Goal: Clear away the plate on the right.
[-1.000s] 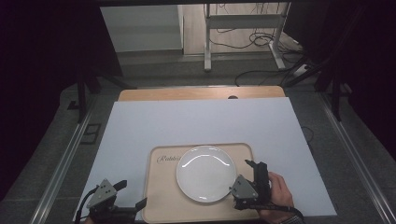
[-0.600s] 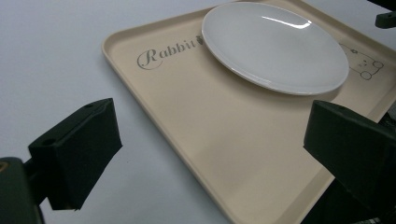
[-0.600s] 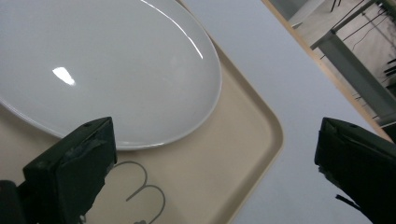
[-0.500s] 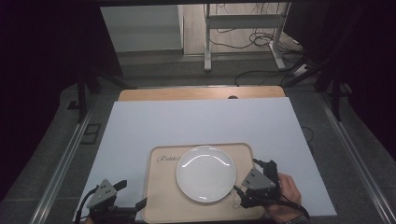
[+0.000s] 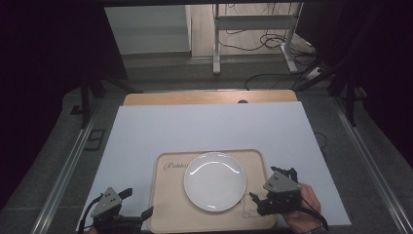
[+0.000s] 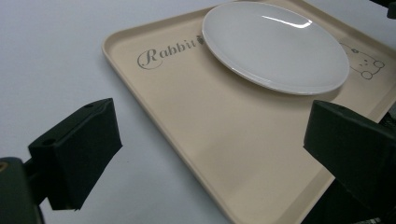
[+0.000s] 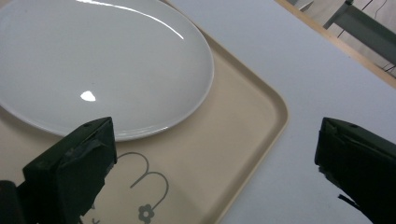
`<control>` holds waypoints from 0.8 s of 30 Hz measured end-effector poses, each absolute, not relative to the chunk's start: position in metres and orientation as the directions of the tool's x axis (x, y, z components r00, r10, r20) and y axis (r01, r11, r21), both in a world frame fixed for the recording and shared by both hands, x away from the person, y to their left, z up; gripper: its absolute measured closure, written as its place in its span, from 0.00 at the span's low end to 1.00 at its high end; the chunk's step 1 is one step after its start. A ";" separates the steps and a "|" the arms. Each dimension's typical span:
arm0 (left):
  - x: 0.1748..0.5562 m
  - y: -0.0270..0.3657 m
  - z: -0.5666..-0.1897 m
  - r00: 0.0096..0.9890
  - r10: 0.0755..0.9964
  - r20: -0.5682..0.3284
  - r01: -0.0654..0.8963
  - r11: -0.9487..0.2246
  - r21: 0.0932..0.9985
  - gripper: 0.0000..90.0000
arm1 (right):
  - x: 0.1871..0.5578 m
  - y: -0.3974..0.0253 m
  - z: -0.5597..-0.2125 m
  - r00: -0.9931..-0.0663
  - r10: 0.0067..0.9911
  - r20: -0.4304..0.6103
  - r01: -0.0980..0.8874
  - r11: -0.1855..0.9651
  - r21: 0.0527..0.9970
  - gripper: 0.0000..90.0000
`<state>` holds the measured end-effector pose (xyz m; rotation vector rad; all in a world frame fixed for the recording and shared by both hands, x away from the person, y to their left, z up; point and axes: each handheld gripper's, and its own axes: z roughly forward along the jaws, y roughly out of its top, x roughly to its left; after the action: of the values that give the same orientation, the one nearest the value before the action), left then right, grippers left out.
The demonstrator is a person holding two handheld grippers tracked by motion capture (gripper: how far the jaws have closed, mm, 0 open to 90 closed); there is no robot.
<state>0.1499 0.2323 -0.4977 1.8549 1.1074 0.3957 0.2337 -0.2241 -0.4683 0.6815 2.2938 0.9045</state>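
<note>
Here, a white plate is seen in the lower middle of the high view, resting on a beige tray that lies on a white sheet spread over the table. The plate sits toward the right half of the tray, and the script word "Rabbit" is printed on the tray just left of the plate's upper edge.

The right gripper is held at the lower right of the high view, over the tray's right edge and just beside the plate's lower right rim. In the right gripper view its jaws are spread wide, one at the lower left of the frame over the plate's near rim and a printed drawing, the other at the lower right over the white sheet; nothing is grasped between them.

The left gripper is found at the lower left of the high view, beside the tray's lower left corner. In the left gripper view its jaws are likewise released and wide apart, the tray's edge running between them, with the plate at the upper right of that frame.
</note>
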 end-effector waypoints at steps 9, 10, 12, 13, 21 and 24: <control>0.150 0.232 -0.498 0.545 0.822 -0.168 0.530 -0.182 0.828 0.04 | 0.235 -0.240 -0.466 -0.692 0.685 -0.228 0.300 0.561 0.772 0.00; 0.150 0.232 -0.498 0.545 0.822 -0.168 0.530 -0.182 0.828 0.04 | 0.235 -0.242 -0.466 -0.690 0.689 -0.221 0.305 0.554 0.775 0.00; 0.150 0.232 -0.498 0.545 0.822 -0.169 0.531 -0.182 0.828 0.04 | 0.236 -0.246 -0.466 -0.685 0.697 -0.209 0.314 0.542 0.779 0.00; 0.150 0.232 -0.498 0.545 0.822 -0.169 0.531 -0.182 0.828 0.04 | 0.236 -0.247 -0.466 -0.682 0.703 -0.203 0.319 0.535 0.782 0.00; 0.150 0.232 -0.498 0.543 0.823 -0.170 0.531 -0.179 0.828 0.04 | 0.235 -0.258 -0.464 -0.659 0.732 -0.171 0.349 0.499 0.793 0.00; 0.150 0.232 -0.498 0.545 0.822 -0.168 0.530 -0.182 0.828 0.04 | 0.234 -0.261 -0.464 -0.650 0.744 -0.157 0.359 0.482 0.799 0.00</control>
<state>0.1502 0.2323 -0.4977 1.8546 1.1088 0.3955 0.2343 -0.2613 -0.4643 0.9109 2.2403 1.0429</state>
